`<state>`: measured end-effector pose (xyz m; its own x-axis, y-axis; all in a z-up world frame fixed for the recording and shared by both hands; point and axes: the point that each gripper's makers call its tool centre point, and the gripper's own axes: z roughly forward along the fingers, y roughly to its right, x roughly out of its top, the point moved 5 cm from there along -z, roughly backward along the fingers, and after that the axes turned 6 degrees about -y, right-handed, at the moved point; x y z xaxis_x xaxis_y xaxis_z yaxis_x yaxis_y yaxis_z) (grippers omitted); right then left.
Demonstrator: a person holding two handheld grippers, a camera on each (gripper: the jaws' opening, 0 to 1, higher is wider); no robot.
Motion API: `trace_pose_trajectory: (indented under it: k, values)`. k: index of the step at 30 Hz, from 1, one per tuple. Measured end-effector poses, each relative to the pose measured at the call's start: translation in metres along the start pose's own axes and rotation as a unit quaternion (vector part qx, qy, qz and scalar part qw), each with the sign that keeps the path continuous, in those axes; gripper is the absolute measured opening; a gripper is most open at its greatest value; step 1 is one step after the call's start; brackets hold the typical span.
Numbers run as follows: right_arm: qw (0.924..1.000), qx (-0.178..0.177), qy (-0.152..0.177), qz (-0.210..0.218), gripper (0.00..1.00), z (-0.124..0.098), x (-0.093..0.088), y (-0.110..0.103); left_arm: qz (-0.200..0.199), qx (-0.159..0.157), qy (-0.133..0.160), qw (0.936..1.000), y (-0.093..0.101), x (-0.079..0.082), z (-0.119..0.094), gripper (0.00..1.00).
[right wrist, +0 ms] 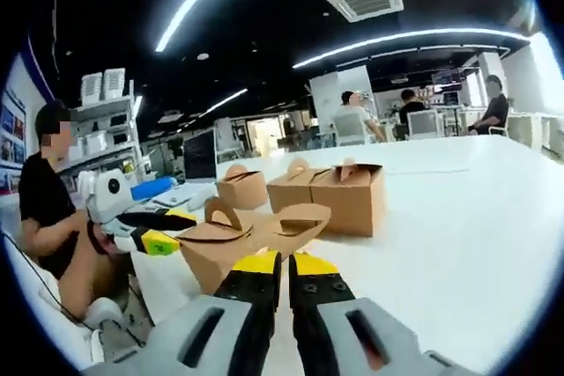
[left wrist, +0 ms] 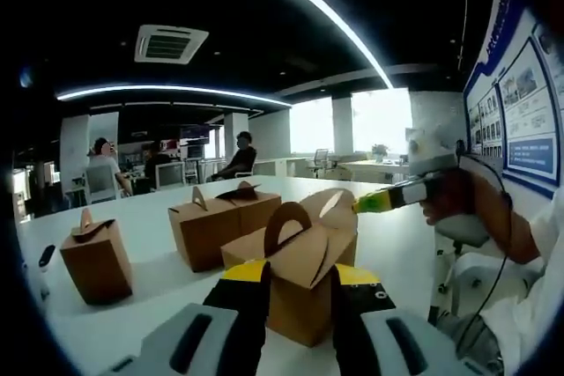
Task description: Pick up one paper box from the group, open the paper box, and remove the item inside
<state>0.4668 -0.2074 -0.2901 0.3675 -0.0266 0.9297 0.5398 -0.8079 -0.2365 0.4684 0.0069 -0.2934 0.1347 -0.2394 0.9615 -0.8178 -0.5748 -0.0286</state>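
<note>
A brown paper box [left wrist: 304,257] with handle-shaped flaps stands on the white table [left wrist: 392,253], and my left gripper [left wrist: 300,275] is shut on its lower body. Its top flaps are spread open; what is inside is hidden. My right gripper [left wrist: 359,205] comes in from the right, held by a hand, its tip at the box's far flap. In the right gripper view the same box [right wrist: 220,248] sits just ahead of my right gripper [right wrist: 284,261], whose jaws stand almost together on the near flap [right wrist: 300,217]. My left gripper [right wrist: 172,229] holds the box from the left.
Three more closed paper boxes stand on the table: one alone [left wrist: 95,260] at the left, two side by side [left wrist: 220,222]. They appear again as a row [right wrist: 339,195] in the right gripper view. People sit at desks far behind. A poster wall [left wrist: 520,103] lies to the right.
</note>
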Motion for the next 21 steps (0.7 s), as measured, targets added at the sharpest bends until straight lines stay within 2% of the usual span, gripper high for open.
trace_pose_trajectory:
  k: [3, 7, 13, 16, 21]
  values:
    - [0.9998, 0.004, -0.005, 0.021, 0.06, 0.003, -0.007, 0.003, 0.0, 0.0, 0.0, 1.0, 0.0, 0.0, 0.0, 0.29]
    - [0.9992, 0.011, -0.035, 0.014, 0.06, 0.008, -0.021, 0.001, 0.0, -0.001, 0.0, 1.0, 0.0, 0.0, 0.0, 0.29]
    - [0.9986, 0.018, -0.047, 0.016, 0.06, 0.012, -0.027, -0.001, -0.001, -0.001, 0.001, 1.0, 0.001, 0.0, 0.0, 0.3]
    - [0.9987, 0.018, -0.044, 0.017, 0.06, 0.012, -0.026, 0.0, -0.001, -0.001, 0.001, 1.0, 0.001, 0.0, 0.0, 0.3]
    - [0.9998, 0.01, -0.006, 0.016, 0.08, 0.001, -0.013, 0.0, -0.001, 0.0, 0.002, 1.0, 0.0, 0.0, 0.0, 0.29]
